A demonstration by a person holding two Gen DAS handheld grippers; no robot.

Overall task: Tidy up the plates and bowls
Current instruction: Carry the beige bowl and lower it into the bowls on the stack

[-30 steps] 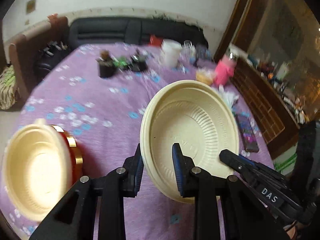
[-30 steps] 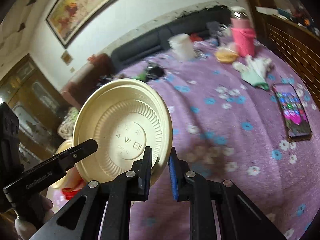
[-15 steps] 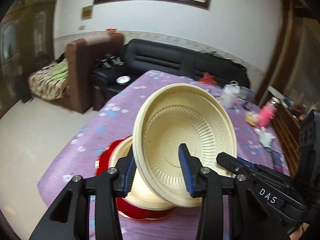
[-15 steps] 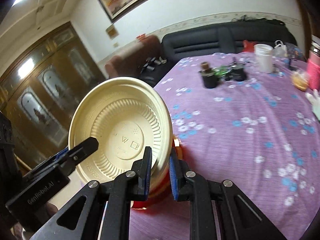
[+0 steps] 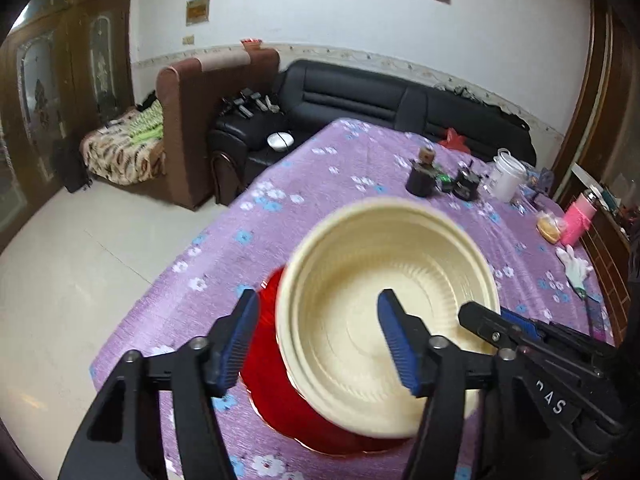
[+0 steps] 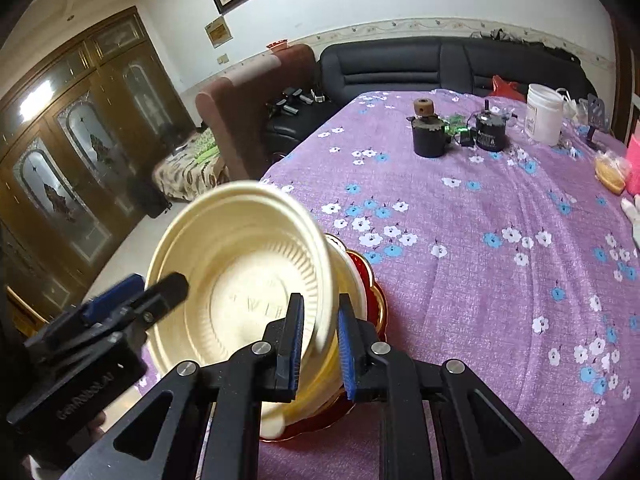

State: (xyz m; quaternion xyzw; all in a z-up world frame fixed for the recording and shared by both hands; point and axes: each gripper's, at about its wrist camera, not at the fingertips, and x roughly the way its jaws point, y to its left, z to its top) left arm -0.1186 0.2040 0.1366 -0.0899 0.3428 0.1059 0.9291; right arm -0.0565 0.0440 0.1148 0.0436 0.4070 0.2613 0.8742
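A cream plastic bowl (image 5: 384, 304) rests on another cream bowl, stacked on a red gold-rimmed plate (image 5: 280, 404) at the near corner of the purple table. My left gripper (image 5: 320, 344) is open, its fingers spread either side of the bowl's near rim. In the right wrist view the cream bowl (image 6: 240, 280) is blurred and tilted, with the red plate (image 6: 360, 272) under it. My right gripper (image 6: 318, 344) has its jaws slightly apart around the bowl's rim; contact is unclear.
A purple flowered tablecloth (image 6: 500, 240) covers the table. Dark jars (image 6: 430, 136), a white tub (image 6: 544, 114), a pink bottle (image 5: 576, 220) and a white glove (image 5: 574, 264) stand toward the far side. The table edge and floor (image 5: 80, 264) lie to the left.
The cream bowl came down onto the stack on the red plate. My left gripper opened wide and let go of it. My right gripper's jaws have parted slightly.
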